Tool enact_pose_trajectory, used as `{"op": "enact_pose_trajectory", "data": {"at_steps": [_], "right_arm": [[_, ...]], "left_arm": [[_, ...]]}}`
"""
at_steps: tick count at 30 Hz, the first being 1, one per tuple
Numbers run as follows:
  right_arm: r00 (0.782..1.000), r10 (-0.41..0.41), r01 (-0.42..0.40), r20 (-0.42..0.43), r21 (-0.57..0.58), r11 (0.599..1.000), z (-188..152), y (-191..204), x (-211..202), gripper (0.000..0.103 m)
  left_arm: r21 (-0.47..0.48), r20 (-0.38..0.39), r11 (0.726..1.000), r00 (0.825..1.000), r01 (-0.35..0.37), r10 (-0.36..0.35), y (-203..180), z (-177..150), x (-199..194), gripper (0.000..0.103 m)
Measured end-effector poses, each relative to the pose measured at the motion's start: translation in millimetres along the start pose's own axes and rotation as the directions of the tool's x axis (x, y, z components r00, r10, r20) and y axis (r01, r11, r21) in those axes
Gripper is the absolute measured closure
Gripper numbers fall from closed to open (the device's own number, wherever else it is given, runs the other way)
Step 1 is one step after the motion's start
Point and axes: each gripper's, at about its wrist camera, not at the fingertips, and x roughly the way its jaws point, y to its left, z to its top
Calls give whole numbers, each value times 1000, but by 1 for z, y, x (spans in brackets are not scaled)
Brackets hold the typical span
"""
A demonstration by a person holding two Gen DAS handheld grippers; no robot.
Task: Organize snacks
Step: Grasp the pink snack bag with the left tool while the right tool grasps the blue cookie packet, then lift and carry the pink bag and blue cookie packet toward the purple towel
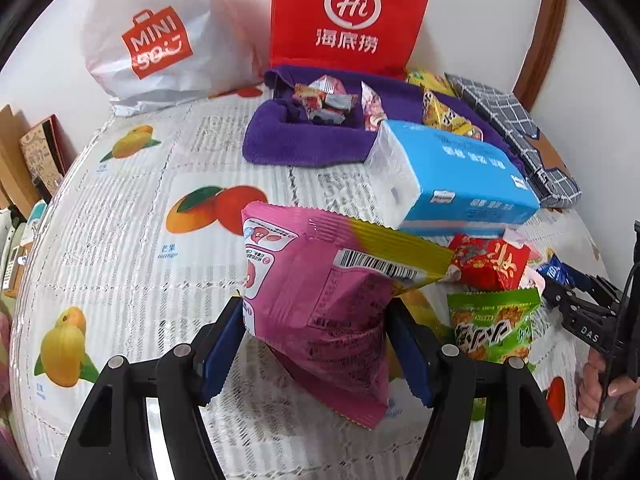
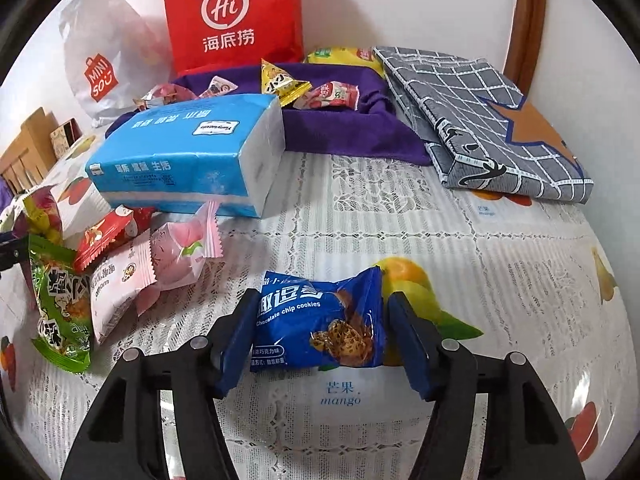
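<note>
My left gripper is shut on a pink and yellow snack bag, held above the table. My right gripper is shut on a blue chocolate chip cookie packet, just over the tablecloth. A purple cloth tray at the back holds several small snacks; it also shows in the right wrist view. Loose snacks lie beside the tissue pack: a green bag, a red packet and pink packets. The right gripper shows at the edge of the left wrist view.
A blue tissue pack lies in front of the tray. A grey checked folded box sits to the right. A red paper bag and a white Miniso bag stand against the wall. The tablecloth has fruit prints.
</note>
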Motion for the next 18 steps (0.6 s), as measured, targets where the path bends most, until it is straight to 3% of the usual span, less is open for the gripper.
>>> {"op": "enact_pose_trajectory", "data": {"at_steps": [9, 18], "right_arm": [[1000, -2, 2, -1, 0, 1000, 0, 2, 1, 39], [1000, -9, 9, -2, -9, 1000, 0, 3, 3, 39]], "left_arm": [[-58, 121, 998, 993, 4, 3, -1, -13, 7, 34], [-110, 94, 993, 995, 36, -26, 5, -15, 13, 35]]}}
